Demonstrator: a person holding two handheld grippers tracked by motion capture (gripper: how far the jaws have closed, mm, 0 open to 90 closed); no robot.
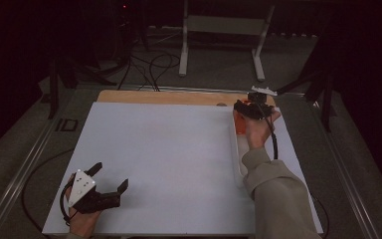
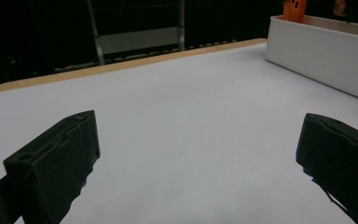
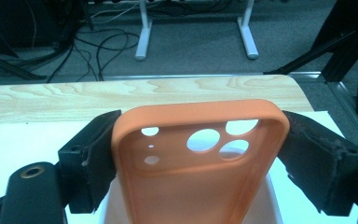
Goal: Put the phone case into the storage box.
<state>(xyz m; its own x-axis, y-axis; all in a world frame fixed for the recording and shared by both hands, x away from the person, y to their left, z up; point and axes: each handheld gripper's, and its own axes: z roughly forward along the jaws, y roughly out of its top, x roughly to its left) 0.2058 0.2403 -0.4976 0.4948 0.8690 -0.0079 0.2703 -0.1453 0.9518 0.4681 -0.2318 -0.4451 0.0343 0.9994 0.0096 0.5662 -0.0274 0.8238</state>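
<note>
An orange phone case (image 3: 200,186) with camera cut-outs stands between the jaws of my right gripper (image 3: 200,126), which is shut on its two long sides. In the high view this gripper (image 1: 246,110) is at the far right of the table, and a strip of the orange case (image 1: 239,127) shows beside the hand. The case hangs over the far end of a long white box (image 1: 236,159). My left gripper (image 1: 112,175) rests near the front left corner, open and with nothing between its jaws. From the left gripper view the box (image 2: 317,51) and the case (image 2: 292,9) are off to the upper right.
A white sheet (image 1: 169,159) covers the table, with a bare wooden strip (image 1: 169,97) along its far edge. Beyond it are a white stand's legs (image 1: 184,55) and loose cables (image 1: 154,64) on the floor. A sleeve (image 1: 278,194) lies along the right side.
</note>
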